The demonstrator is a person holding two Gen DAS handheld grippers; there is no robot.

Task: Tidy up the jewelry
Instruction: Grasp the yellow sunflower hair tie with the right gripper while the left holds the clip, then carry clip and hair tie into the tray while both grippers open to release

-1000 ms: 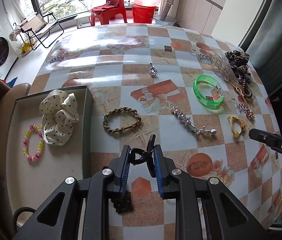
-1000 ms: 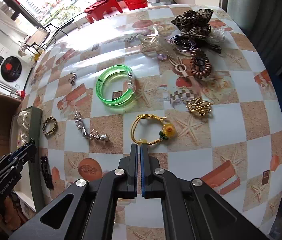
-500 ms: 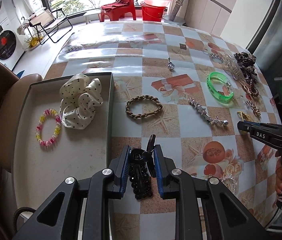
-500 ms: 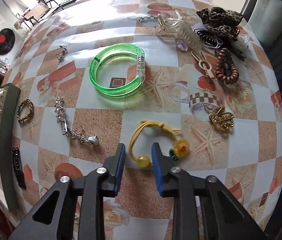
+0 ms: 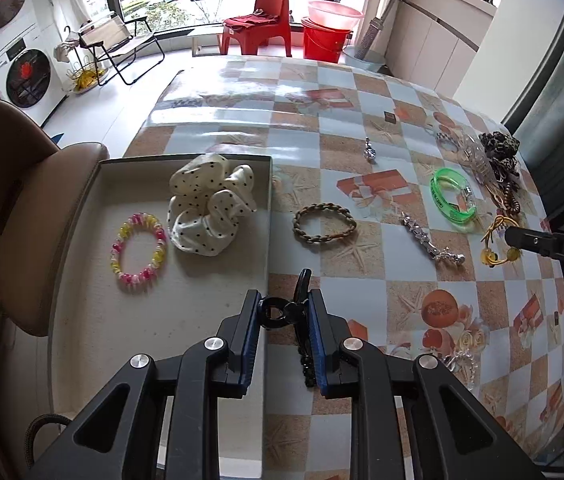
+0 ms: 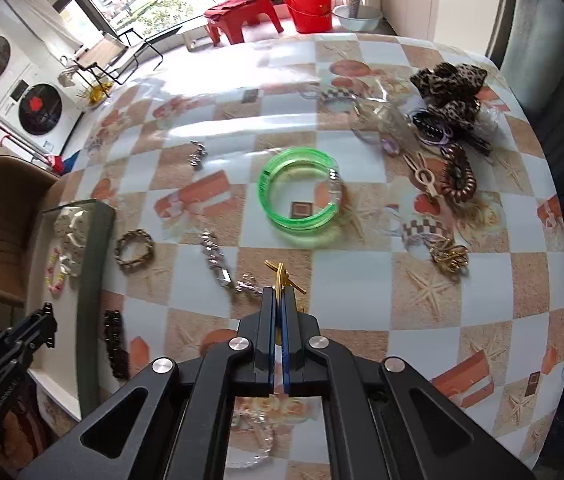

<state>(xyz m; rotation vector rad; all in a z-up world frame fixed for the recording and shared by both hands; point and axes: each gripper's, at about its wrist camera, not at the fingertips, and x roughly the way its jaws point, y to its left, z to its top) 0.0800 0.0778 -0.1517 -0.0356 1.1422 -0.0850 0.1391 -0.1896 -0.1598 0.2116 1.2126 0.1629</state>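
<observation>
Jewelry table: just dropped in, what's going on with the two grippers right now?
A person is sorting jewelry into the grey tray. The left gripper is shut on a black hair claw at the tray's edge. The right gripper is pinched on the yellow hair tie. The dotted scrunchie and beaded bracelet lie in the tray; the green bangle lies on the table.

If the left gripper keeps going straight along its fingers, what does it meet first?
Likely the near right wall of the grey tray: the left gripper, shut on the black hair claw, sits roughly above that edge. Depth is unclear, so it could land on the tablecloth beside it.
</observation>
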